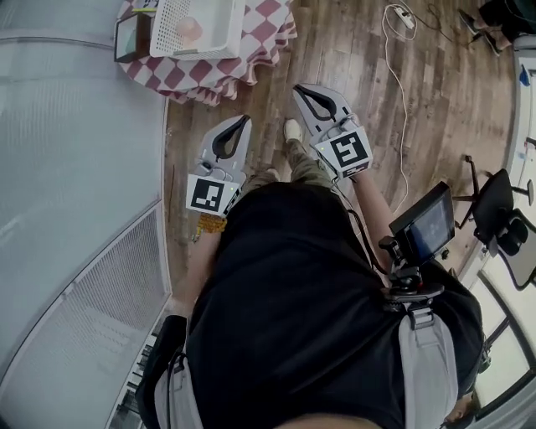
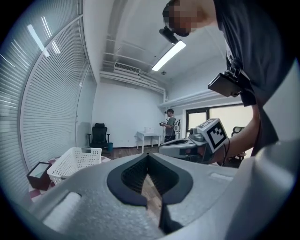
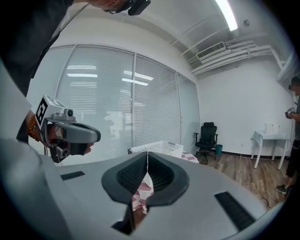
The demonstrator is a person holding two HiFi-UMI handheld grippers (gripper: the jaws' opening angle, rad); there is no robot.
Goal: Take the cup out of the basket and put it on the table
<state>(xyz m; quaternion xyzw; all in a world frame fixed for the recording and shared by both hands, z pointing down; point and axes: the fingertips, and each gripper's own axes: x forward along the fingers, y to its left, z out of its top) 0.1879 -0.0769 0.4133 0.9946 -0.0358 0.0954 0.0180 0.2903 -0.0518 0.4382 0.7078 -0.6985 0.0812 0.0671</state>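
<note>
The worktop (image 1: 270, 23) sits at the far left of the head view under a red-and-white checked cloth (image 1: 209, 80), whose near edge hangs over a wooden floor (image 1: 352, 59). Open floor lies between that edge and the person (image 1: 310, 302), and spreads wide to the right. On the left, a wall of window blinds (image 1: 75, 167) runs close along the side of both the worktop and the person, so room is tight there.

A white basket (image 1: 164, 32) stands on the worktop, and the pinkish cup (image 1: 189, 30) lies inside it. A dark box (image 1: 132, 38) stands just beside the basket on its left. A white cable (image 1: 394, 80) trails over the floor at the far right, off the line to the worktop. In the right gripper view a black office chair (image 3: 206, 135) stands by the far wall, beyond the basket.

The left hand-held gripper (image 1: 244, 120) and the right hand-held gripper (image 1: 299, 89) are held low and side by side in front of the person, tips pointing toward the worktop and well apart from the basket. Each has its jaws together with the tips meeting, and each is empty and touches nothing.
</note>
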